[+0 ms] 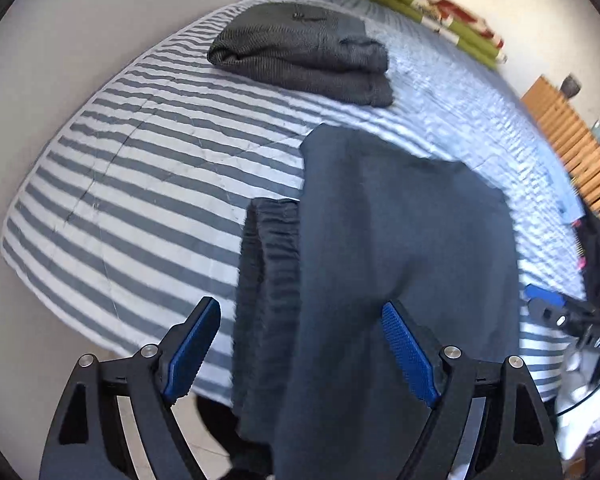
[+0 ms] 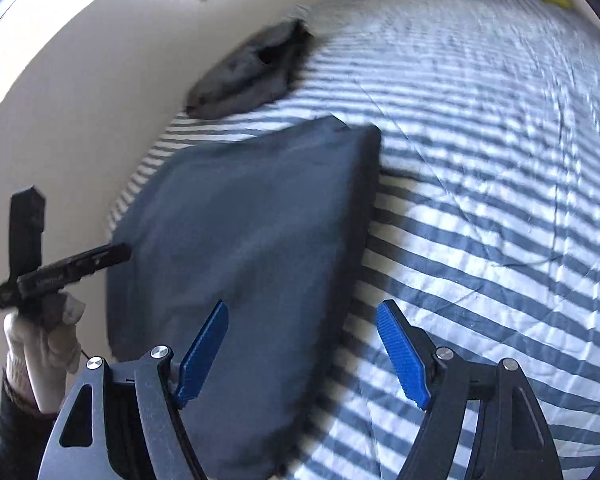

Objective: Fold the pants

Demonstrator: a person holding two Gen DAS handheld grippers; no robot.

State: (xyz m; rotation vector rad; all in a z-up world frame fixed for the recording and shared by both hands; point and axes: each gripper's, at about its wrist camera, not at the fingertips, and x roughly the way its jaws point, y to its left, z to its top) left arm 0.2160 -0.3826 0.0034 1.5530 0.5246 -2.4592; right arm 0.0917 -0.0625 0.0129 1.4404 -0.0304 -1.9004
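Dark navy pants (image 1: 400,240) lie folded on the striped bed (image 1: 140,184). Their gathered elastic waistband (image 1: 272,264) hangs over the near edge. My left gripper (image 1: 300,346) hovers open above the near part of the pants, its blue pads wide apart and pressing nothing. In the right wrist view the same pants (image 2: 240,240) show as a flat folded panel. My right gripper (image 2: 302,354) is open over their near right edge, one pad above the cloth and one above the sheet (image 2: 500,220). A white-gloved hand (image 2: 44,344) holds the left gripper at the left.
A folded grey garment (image 1: 300,52) lies farther back on the bed next to the white wall, also the grey garment (image 2: 248,72). A green and red folded blanket (image 1: 432,4) lies at the far end. Wooden slats (image 1: 572,152) stand beyond the right side. Tiled floor shows below the bed edge.
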